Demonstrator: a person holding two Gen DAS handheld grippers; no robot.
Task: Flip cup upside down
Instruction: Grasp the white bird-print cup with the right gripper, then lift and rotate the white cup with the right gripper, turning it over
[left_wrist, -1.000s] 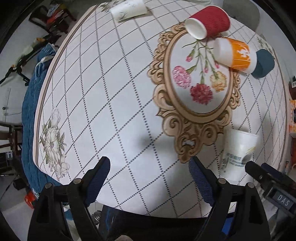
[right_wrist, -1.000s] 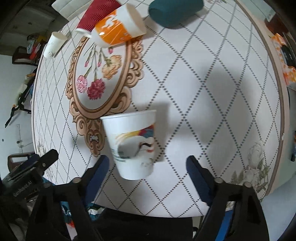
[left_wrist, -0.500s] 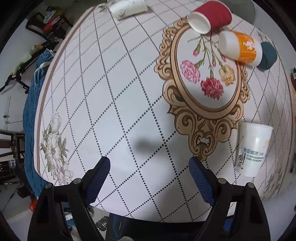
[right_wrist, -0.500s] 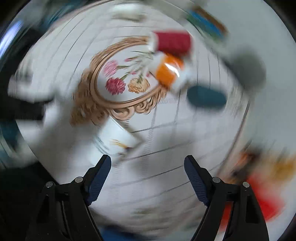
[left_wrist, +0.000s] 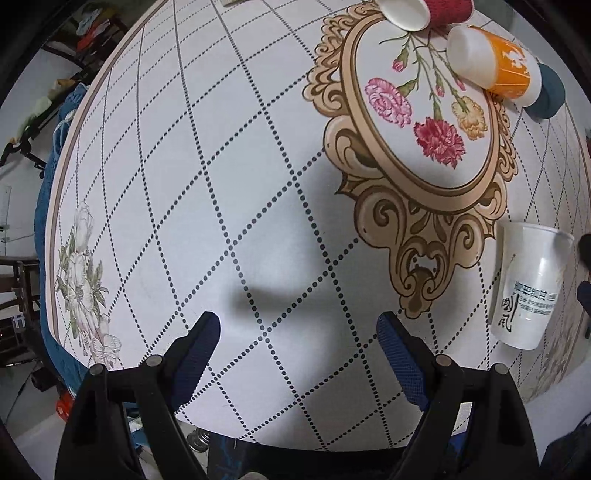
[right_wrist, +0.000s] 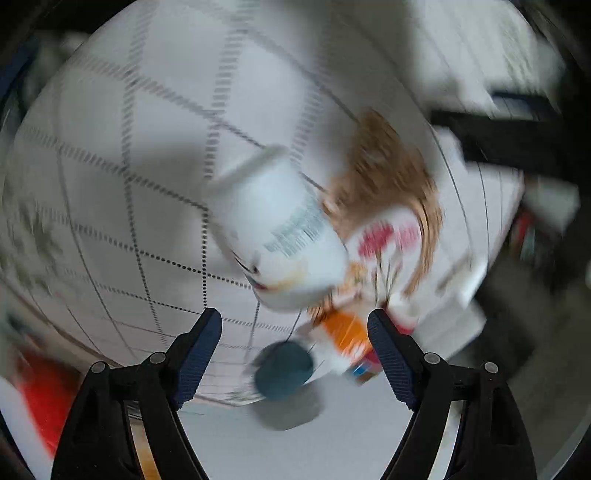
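Table sharp leftward; right view smears white cup, tongs agape.

White paper cup: tapered, with dark printed text and a black brush-style mark on its side. In the left wrist view it stands on the counter with its wide rim down on the surface and narrow base up, just beside the lower scroll of the ornate printed frame. Not gripped. In the blurred right wrist view the cup shows grey print and faint orange-red colouring near the base.
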